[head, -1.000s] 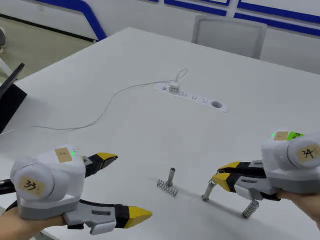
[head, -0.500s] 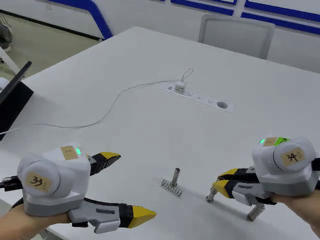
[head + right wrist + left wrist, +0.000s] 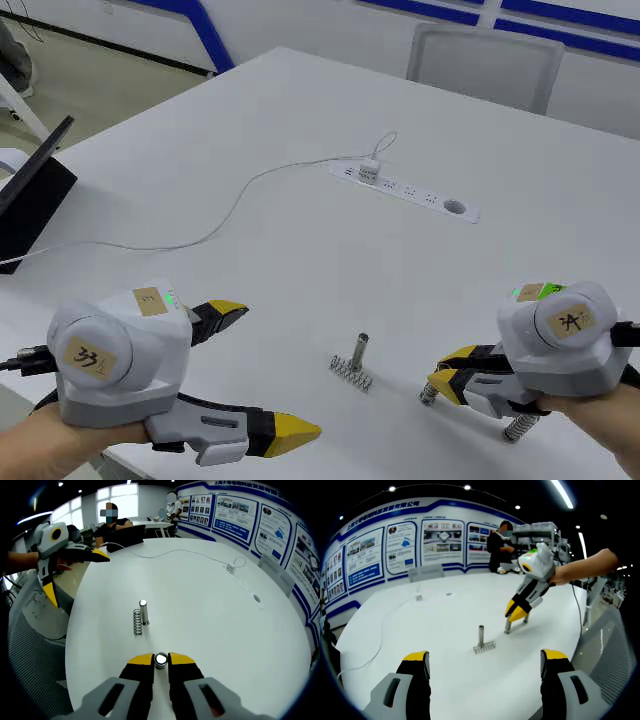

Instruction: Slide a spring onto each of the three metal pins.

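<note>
**On the white tabletop (image 3: pixel 300 200): one pin of three left to be fitted**

Near the table's front edge a short bare metal pin (image 3: pixel 360 348) stands upright. A small loose coil spring (image 3: pixel 350 371) lies flat against its foot, its long axis crosswise to the person. This pair is seen straight ahead of the left gripper (image 3: pixel 265 370), whose jaws are spread wide and hold nothing. The right gripper (image 3: pixel 442 378) is somewhat nearer, but it is pinched on the head of a second pin (image 3: pixel 160 660), whose shaft is already coiled. A third sprung pin (image 3: pixel 517 428) is seen just beneath that gripper's body. The spring is therefore judged to be the left gripper's to lift and turn upright.

A hand-written sticker (image 3: pixel 90 357) on the left gripper is read as roughly "33", and the right sticker (image 3: pixel 568 322) as "3A". The wall posters (image 3: pixel 400 550) are too small to be read.
</note>
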Demonstrator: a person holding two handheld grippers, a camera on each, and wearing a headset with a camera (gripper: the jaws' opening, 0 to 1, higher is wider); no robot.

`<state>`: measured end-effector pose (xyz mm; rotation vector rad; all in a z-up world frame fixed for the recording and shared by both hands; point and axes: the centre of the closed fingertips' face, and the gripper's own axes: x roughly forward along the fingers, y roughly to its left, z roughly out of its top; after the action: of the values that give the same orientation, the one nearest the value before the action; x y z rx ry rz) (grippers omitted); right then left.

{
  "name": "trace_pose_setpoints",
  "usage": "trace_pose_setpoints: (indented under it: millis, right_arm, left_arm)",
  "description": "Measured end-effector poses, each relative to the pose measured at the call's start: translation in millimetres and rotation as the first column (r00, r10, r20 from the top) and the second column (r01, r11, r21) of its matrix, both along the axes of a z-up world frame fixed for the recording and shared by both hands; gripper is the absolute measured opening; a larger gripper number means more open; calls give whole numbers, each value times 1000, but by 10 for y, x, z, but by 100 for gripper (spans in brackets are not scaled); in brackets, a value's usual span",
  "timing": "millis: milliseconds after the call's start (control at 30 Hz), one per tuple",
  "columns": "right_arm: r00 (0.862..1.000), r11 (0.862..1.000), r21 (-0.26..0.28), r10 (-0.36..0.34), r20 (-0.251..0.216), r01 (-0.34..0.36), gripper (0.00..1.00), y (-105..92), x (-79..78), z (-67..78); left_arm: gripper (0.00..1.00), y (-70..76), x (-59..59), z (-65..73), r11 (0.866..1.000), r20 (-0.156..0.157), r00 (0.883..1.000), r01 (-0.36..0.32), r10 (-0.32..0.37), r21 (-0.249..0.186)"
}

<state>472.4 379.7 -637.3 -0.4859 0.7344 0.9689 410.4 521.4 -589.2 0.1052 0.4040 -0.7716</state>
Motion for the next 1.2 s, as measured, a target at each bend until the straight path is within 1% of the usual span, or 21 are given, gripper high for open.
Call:
trace_pose_setpoints:
  millis: [267, 500, 600, 667, 767, 833, 967, 1200]
  right_arm:
    - [1000, 1000, -21, 3, -12, -3, 11, -8, -8, -94]
    - [1000, 1000, -16, 2, -14, -2, 11, 0, -9, -89]
    - [1000, 1000, -19, 9, -8, -9, 12, -2, -14, -86]
    - [999, 999, -30, 37, 9, -37, 12, 3, -26, -83]
    - [998, 998, -43, 54, 22, -53, 13, 2, -44, -76]
    - [998, 998, -39, 55, 25, -54, 15, 10, -43, -54]
    - [997, 998, -38, 58, 53, -56, 17, 11, -22, 20]
    - [995, 998, 5, 56, 79, -57, 18, 109, -19, 220]
  left_arm:
    - [94, 12, 5, -8, 1000, -6, 1000, -7, 7, 0]
    - [94, 12, -2, -16, 1000, -11, 1000, -8, 8, 4]
    - [95, 12, -3, -17, 1000, -11, 1000, -8, 8, 7]
    - [95, 15, 0, -15, 1000, -12, 1000, -10, 10, 6]
    - [95, 22, 2, -15, 1000, -16, 1000, -15, 15, 3]
    - [95, 23, 2, -13, 1000, -16, 1000, -17, 17, 1]
    - [95, 26, -1, -28, 1000, -22, 1000, -16, 16, 6]
    - [95, 32, -1, -27, 1000, -23, 1000, -18, 18, 6]
